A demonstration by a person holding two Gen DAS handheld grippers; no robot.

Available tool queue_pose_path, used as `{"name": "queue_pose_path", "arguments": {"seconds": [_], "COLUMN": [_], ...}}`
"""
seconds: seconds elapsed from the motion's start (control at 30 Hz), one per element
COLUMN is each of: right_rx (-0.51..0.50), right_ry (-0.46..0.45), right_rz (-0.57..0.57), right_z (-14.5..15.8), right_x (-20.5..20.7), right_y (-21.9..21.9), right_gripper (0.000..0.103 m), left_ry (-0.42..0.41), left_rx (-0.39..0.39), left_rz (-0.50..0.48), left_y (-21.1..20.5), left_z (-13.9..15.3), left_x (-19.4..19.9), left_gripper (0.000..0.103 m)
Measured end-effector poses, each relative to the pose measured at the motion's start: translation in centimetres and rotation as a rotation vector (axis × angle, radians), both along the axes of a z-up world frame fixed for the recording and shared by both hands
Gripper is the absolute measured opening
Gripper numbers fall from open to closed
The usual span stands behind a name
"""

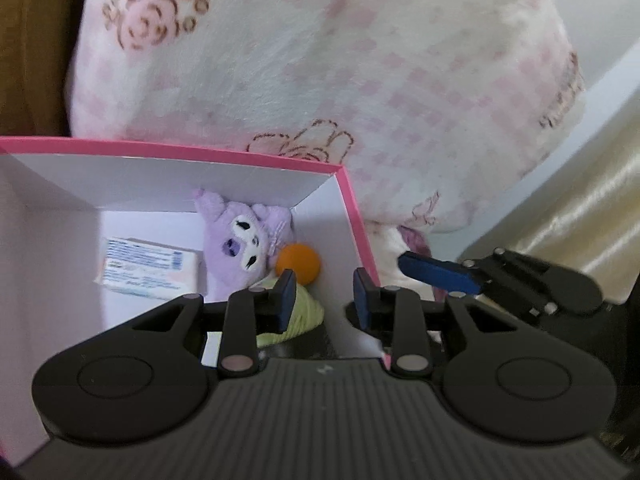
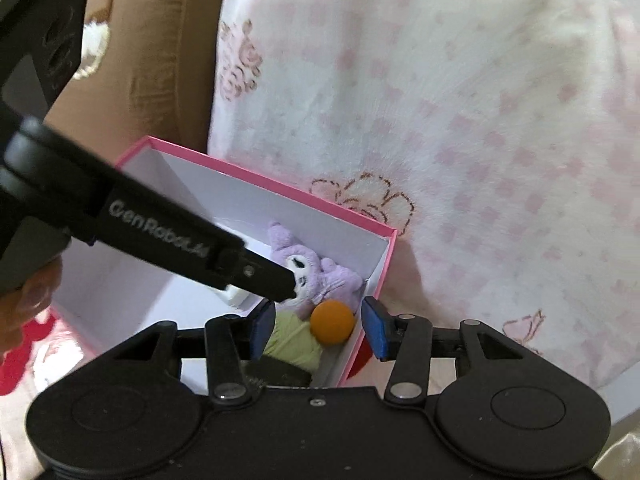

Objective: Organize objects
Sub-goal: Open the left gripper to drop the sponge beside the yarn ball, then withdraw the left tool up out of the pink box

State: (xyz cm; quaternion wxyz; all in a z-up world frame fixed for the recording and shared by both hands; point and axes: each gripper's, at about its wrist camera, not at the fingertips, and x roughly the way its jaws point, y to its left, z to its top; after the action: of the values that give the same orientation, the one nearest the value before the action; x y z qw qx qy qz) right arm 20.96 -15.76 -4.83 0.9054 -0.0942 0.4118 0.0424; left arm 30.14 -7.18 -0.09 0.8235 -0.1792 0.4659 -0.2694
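Black plastic fills the bottom of both wrist views, with blue-padded fingers reaching forward over an open box. The left gripper (image 1: 324, 300) hangs above the near right part of the box, its fingers a narrow gap apart and pinching nothing. The right gripper (image 2: 320, 332) straddles the box's right wall, one finger inside and one outside. Its fingers are spread wider and are likewise empty. In the right wrist view the left gripper crosses the box from the left, and part of a hand (image 2: 24, 300) shows at that edge.

Just beyond the fingers, inside the pink box (image 1: 180, 152) with white walls, lies a pale green soft bundle (image 1: 304, 312). It may be yarn or cloth; the blur hides which. Something dark shows just below it, too unclear to name. An orange ball (image 1: 298, 262) sits just behind the bundle, close to the right wall. Beside the ball on the left, a purple plush toy (image 1: 240, 248) lies in the far right corner with its face turned upward. Left of the plush, a small white carton (image 1: 148, 268) with blue print lies flat on the box floor.

Behind the box rises a fluffy white blanket (image 1: 360, 60) with pink checks and brown-outlined flowers. Brown fabric (image 1: 32, 40) shows to the far left, and shiny cream cloth (image 1: 592, 208) to the right.
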Motion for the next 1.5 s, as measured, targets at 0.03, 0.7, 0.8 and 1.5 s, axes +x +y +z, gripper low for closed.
{"name": "queue_pose_path", "arguments": {"seconds": [0.03,0.7,0.8,1.5], "right_rx": [0.013,0.164,0.169,0.167], "right_ry": [0.003,-0.015,0.001,0.075], "right_rz": [0.006,0.063,0.079,0.188], "right_z": [0.5,9.4,9.9,8.4], "right_x": [-0.1,-11.2,-12.7,-19.9], "right_y": [0.0,3.7,4.4,8.1], "right_gripper": [0.053,0.062,0.064,0.085], "left_ry": [-0.002,-0.129,-0.136,-0.062], "left_rx": [0.012,0.282,0.319,0.422], "left_rz": [-0.007,-0.131,-0.151,-0.217], "left_y": [0.3,4.4,4.7,7.6], "left_z": [0.3,9.3,10.1,7.7], "left_x": [-0.5,-12.6,-14.6,-22.8], "left_gripper": [0.029,0.055,0.06,0.074]}}
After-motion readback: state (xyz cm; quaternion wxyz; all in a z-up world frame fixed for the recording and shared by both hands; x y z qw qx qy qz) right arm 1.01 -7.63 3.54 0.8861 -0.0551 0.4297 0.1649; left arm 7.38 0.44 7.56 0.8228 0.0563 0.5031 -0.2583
